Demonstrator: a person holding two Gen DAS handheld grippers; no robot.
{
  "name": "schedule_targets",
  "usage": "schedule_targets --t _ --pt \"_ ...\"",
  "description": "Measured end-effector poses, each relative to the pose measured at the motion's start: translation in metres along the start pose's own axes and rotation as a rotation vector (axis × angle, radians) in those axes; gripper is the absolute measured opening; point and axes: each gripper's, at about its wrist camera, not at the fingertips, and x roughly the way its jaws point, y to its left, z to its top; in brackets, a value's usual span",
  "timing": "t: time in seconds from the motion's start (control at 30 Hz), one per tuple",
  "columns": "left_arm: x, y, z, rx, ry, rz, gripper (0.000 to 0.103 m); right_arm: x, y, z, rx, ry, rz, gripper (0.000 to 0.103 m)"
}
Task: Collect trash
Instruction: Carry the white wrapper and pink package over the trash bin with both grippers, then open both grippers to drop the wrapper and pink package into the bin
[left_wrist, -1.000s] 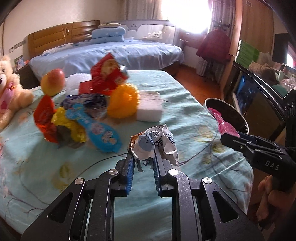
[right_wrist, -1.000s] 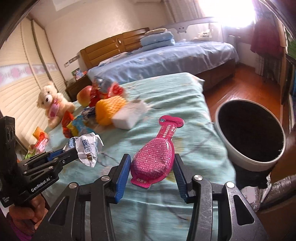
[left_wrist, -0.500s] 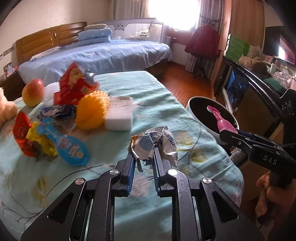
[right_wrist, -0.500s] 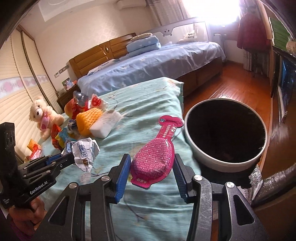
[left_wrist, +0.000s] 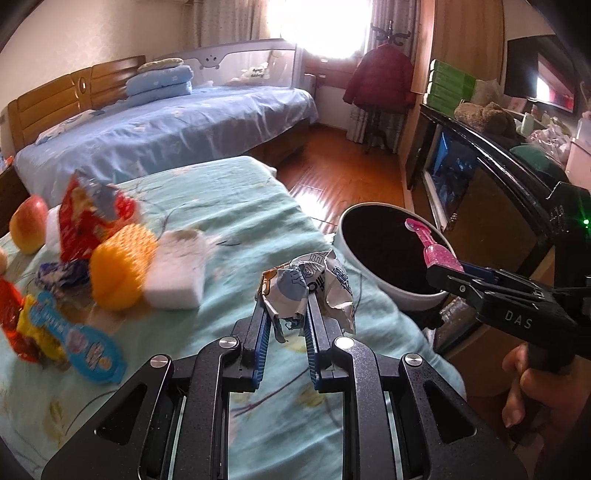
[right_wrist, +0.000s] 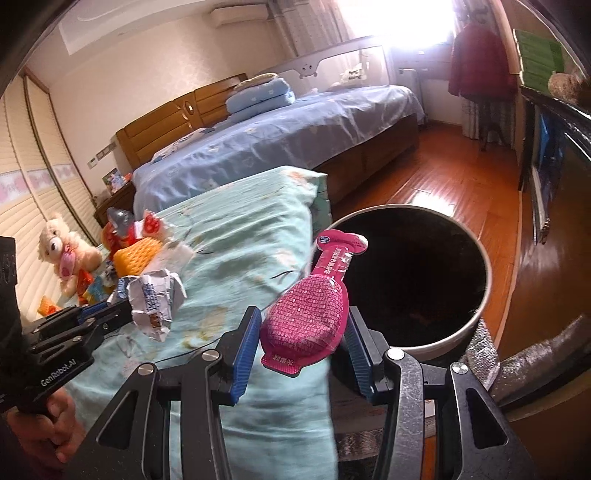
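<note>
My left gripper is shut on a crumpled white and blue wrapper, held above the teal bedspread near the bed's right edge. The same wrapper shows at the left of the right wrist view. My right gripper is shut on a flat pink pouch, whose neck reaches over the rim of a round white bin with a dark inside. From the left wrist view the pink pouch hangs over that bin, beside the bed.
Left on the bedspread lie a white sponge, a yellow spiky ball, an apple, a red snack bag and more wrappers. A teddy bear sits far left. A dark cabinet stands right of the bin.
Both grippers have swung right with their loads toward the bin. The pink pouch now reaches over the bin's opening, and the pile of things on the bed has slid left in view.
</note>
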Motion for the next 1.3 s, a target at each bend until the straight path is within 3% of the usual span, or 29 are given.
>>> schedule_targets --t 0.47,1.3 --pt "0.039 -0.035 0.031 0.041 0.025 -0.053 0.016 0.015 -0.043 0.013 0.035 0.019 -0.051 0.047" --pt "0.095 -0.071 0.062 0.081 0.095 -0.109 0.016 0.032 -0.081 0.036 0.046 0.04 -0.086 0.047"
